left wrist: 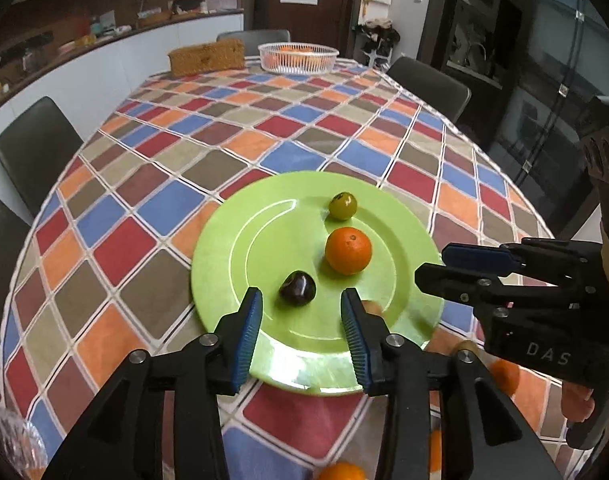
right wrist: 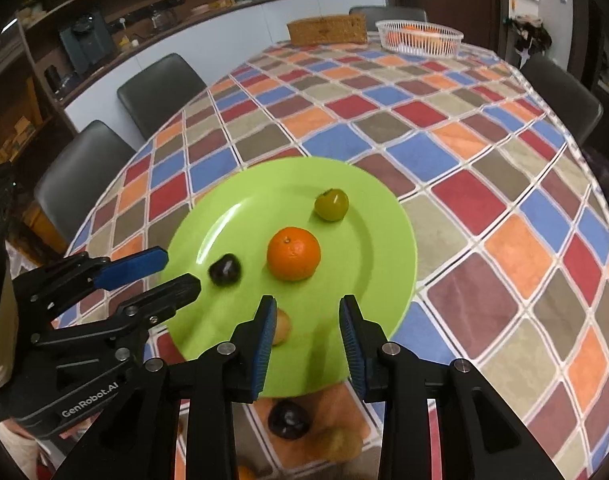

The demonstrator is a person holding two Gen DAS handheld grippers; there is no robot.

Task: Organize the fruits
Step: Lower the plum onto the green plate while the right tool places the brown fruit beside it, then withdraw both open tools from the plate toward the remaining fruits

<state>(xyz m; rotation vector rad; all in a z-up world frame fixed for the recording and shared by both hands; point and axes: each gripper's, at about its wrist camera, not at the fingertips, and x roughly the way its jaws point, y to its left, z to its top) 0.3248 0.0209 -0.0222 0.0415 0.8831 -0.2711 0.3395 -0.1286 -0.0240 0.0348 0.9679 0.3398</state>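
A green plate lies on the checked tablecloth. On it are an orange, a small green fruit, a dark plum and a small tan fruit partly hidden behind a finger. My left gripper is open and empty, just in front of the plum. My right gripper is open and empty over the plate's near edge. Another dark plum and pale fruits lie on the table below it.
A white basket with oranges and a woven box stand at the table's far end. Loose oranges lie near the front edge. Dark chairs surround the table. A plastic bag is at lower left.
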